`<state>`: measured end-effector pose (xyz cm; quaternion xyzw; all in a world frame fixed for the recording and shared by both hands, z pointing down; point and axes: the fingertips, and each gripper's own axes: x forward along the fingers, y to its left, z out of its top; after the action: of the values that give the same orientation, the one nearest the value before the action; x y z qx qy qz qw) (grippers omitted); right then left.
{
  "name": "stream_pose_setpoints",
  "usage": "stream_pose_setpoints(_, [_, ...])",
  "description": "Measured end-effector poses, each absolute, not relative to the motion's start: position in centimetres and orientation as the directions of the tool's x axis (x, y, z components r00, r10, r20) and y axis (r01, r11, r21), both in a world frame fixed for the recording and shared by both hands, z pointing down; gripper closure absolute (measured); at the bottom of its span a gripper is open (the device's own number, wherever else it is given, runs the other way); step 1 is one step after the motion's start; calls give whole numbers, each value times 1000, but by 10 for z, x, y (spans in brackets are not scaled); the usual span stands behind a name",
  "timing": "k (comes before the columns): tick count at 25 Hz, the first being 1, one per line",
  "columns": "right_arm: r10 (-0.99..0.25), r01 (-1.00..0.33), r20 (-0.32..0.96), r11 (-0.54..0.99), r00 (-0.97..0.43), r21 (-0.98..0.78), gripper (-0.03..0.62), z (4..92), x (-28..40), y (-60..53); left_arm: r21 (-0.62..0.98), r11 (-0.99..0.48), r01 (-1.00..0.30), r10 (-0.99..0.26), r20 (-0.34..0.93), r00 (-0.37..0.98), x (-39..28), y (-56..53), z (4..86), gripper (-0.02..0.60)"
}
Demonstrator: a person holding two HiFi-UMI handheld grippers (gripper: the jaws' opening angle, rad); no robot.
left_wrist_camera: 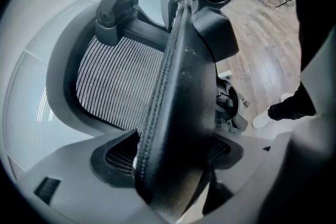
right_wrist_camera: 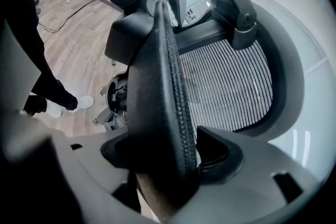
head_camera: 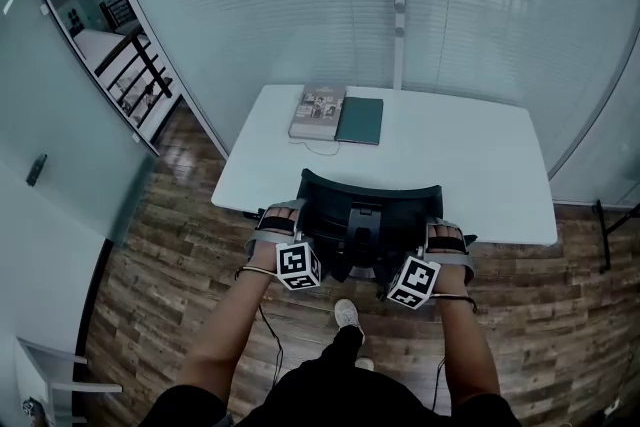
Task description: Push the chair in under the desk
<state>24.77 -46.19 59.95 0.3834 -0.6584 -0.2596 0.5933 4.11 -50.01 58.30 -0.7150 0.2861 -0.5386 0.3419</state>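
Observation:
A black office chair (head_camera: pixel 370 205) with a mesh back stands at the near edge of the white desk (head_camera: pixel 470 165), its seat partly under the top. My left gripper (head_camera: pixel 280 217) is shut on the left edge of the backrest and my right gripper (head_camera: pixel 446 235) on the right edge. In the left gripper view the padded backrest edge (left_wrist_camera: pixel 178 86) runs up between the jaws of the left gripper (left_wrist_camera: pixel 173 168). The right gripper view shows the same: the backrest edge (right_wrist_camera: pixel 157 71) sits clamped in the right gripper (right_wrist_camera: pixel 163 162). The chair's base is mostly hidden.
A book (head_camera: pixel 318 113) and a dark green notebook (head_camera: pixel 360 120) lie at the desk's far edge. Frosted glass walls (head_camera: pixel 300 5) stand behind and beside the desk. The person's white shoe (head_camera: pixel 347 313) is on the wooden floor just behind the chair.

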Motion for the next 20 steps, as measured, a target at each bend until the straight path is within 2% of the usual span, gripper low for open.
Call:
stream_pose_setpoints(10, [-796, -223, 606, 589, 9, 777, 286, 601, 246, -458, -805, -593, -34, -780, 563, 272, 41, -503, 582, 190])
stream_pose_setpoints(13, [-788, -233, 615, 597, 8, 768, 289, 602, 246, -458, -805, -593, -25, -779, 565, 271, 40, -504, 581, 218])
stream_pose_setpoints(20, [-792, -194, 610, 598, 6, 778, 298, 601, 245, -460, -815, -578, -33, -790, 549, 274, 40, -504, 580, 218])
